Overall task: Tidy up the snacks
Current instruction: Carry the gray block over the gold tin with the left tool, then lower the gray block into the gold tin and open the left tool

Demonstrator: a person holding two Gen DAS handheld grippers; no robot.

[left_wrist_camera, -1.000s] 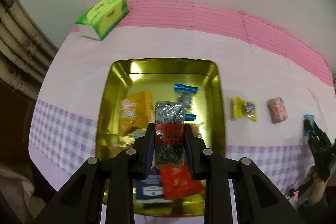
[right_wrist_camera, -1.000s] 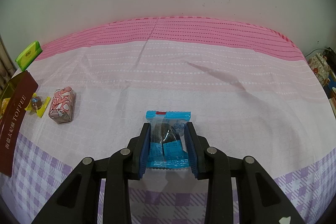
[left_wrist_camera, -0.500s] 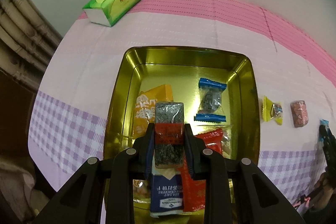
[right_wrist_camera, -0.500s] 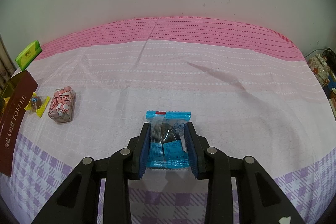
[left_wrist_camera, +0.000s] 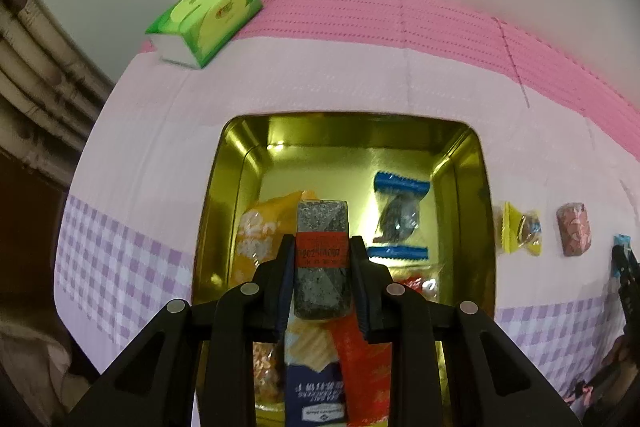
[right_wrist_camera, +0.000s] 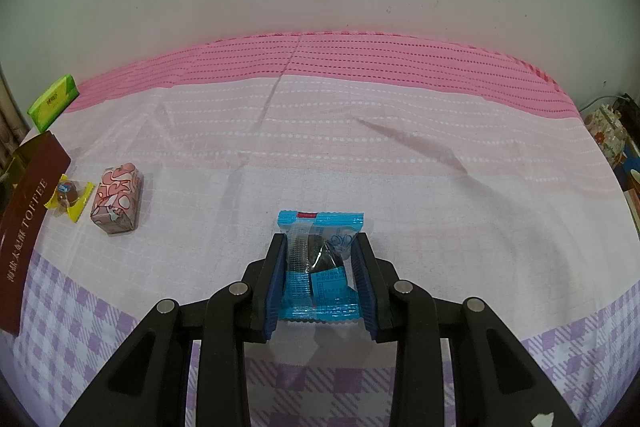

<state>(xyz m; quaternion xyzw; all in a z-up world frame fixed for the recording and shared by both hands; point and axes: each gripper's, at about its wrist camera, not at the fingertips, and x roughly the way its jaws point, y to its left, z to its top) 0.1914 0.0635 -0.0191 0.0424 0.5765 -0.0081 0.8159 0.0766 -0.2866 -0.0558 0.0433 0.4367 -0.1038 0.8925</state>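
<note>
My left gripper [left_wrist_camera: 322, 247] is shut on a grey speckled snack bar with a red band [left_wrist_camera: 322, 255], held over the gold tin [left_wrist_camera: 224, 187]. Inside the tin lie an orange packet [left_wrist_camera: 260, 231], a blue-ended candy [left_wrist_camera: 398, 215], a red packet [left_wrist_camera: 360, 355] and a dark blue packet [left_wrist_camera: 316, 399]. My right gripper [right_wrist_camera: 320, 247] is shut on a blue wrapped candy [right_wrist_camera: 320, 259] that rests on the cloth. A yellow candy [left_wrist_camera: 520, 233] [right_wrist_camera: 70, 197] and a pink wrapped sweet [left_wrist_camera: 574, 233] [right_wrist_camera: 116, 203] lie on the tablecloth between tin and right gripper.
A green tissue pack [left_wrist_camera: 206, 19] [right_wrist_camera: 52, 103] sits at the back left by the wall. The tin's brown "TOFFEE" side [right_wrist_camera: 24, 235] shows at the left of the right wrist view. The pink and purple-check tablecloth [right_wrist_camera: 400, 167] reaches the wall; clutter [right_wrist_camera: 610, 135] stands beyond its right end.
My left gripper has moved down and in over the tin with the bar still held; the tin looks larger and more centred. The right gripper and its blue candy have not moved.
</note>
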